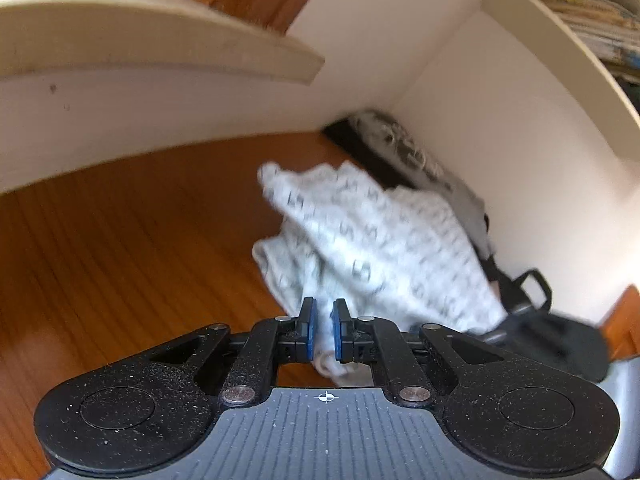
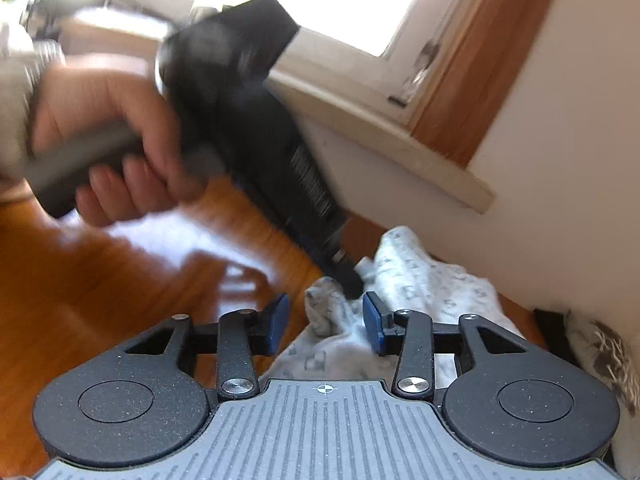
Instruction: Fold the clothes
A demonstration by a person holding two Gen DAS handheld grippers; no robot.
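Soft, crumpled, seemingly patterned white garment (image 1: 372, 236)

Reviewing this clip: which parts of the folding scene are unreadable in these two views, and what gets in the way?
- Patterned garment, left wrist view: motion blur; its type and print unreadable.
- Cloth nearest the left gripper: hidden beneath the gripper body.
- Right gripper, right wrist view: garment's near edge cut off by the gripper body.
- Dark speckled item in the corner: blurred, partly behind the garment.
- Hand: blurred.
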